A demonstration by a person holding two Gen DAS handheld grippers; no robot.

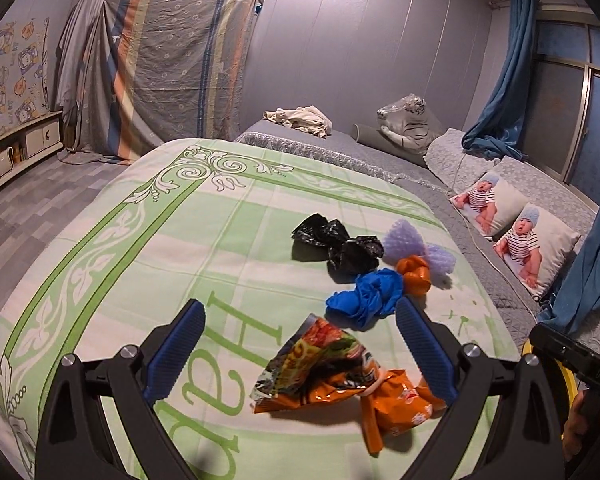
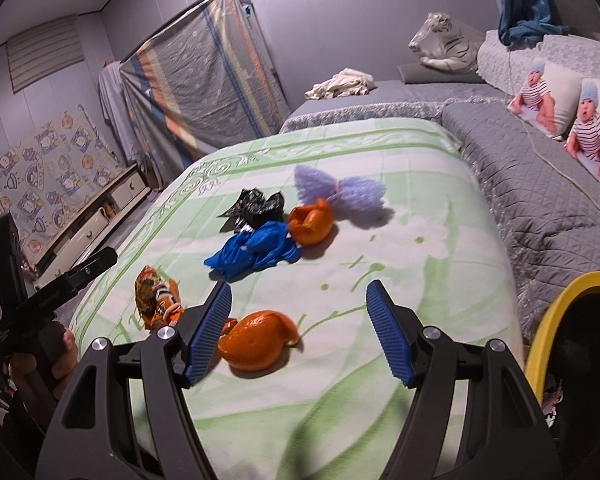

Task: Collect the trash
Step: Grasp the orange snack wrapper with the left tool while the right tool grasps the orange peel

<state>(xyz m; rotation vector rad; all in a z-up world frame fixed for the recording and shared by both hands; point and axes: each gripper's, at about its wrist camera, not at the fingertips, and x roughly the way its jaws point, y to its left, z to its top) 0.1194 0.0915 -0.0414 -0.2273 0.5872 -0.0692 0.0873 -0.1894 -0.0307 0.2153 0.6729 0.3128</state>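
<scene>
My left gripper spread around crumpled orange snack wrapper, my right gripper spread over orange peel, near green bedspread edge.

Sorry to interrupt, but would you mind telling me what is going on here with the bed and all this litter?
A person holds a gripper in each hand over a green bedspread strewn with trash. The left gripper has open jaws around an orange snack wrapper, not yet gripping it. The right gripper hangs open over an orange peel. Blue plastic, a black bag and purple foam netting lie untouched. A yellow-rimmed bin waits beside the bed.
</scene>
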